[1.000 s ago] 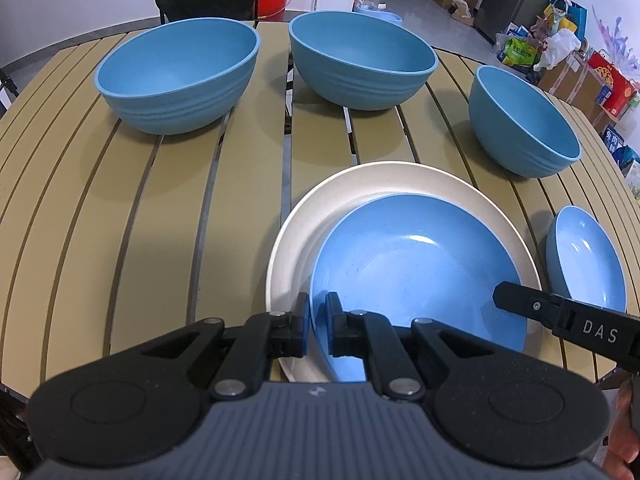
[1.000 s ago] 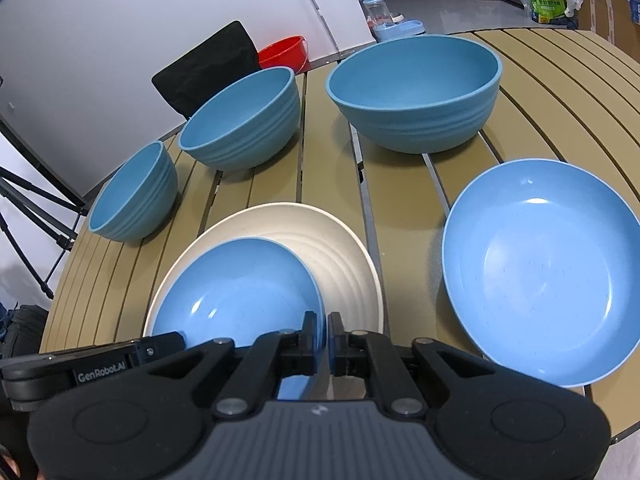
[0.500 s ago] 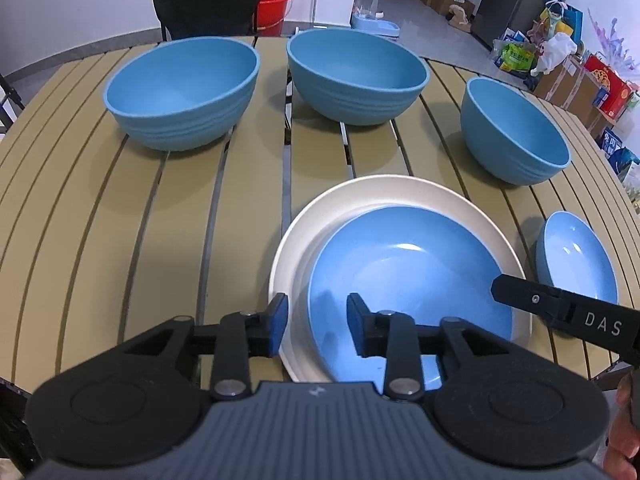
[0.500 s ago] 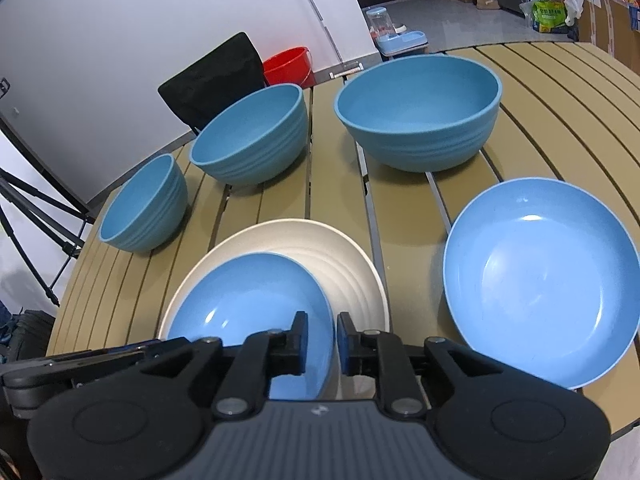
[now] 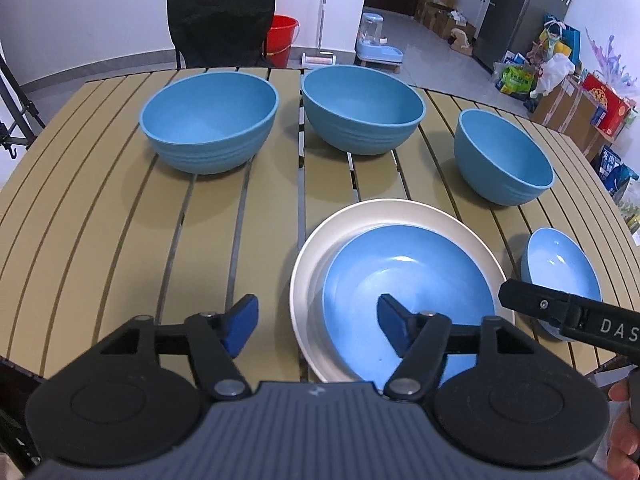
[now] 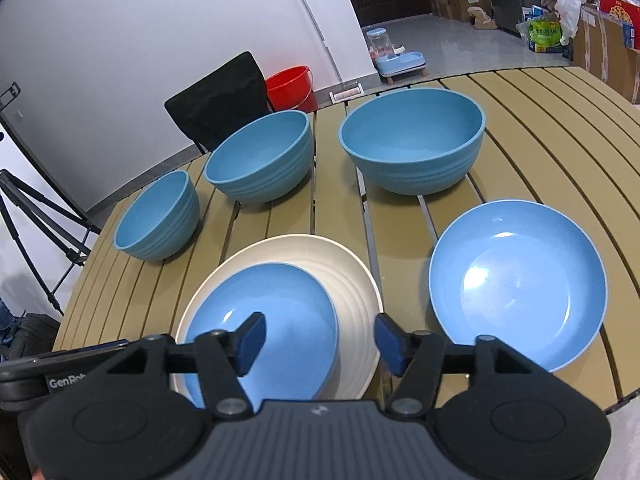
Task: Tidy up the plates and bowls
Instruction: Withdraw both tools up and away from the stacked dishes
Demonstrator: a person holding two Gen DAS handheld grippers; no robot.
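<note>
Blue plate (image 5: 408,292) sits inside big cream plate (image 5: 320,248), near table's front edge. Another blue plate (image 6: 518,284) lies flat to the right. 3 blue bowls (image 5: 210,120) (image 5: 362,108) (image 5: 502,160) stand upright in back row.

My blue shallow plastic plate (image 6: 516,284), lower right, shows glossy glare; the cream ridged plate (image 6: 352,280) looks matt. Tan slatted table (image 5: 100,220): smooth, dull finish.
</note>
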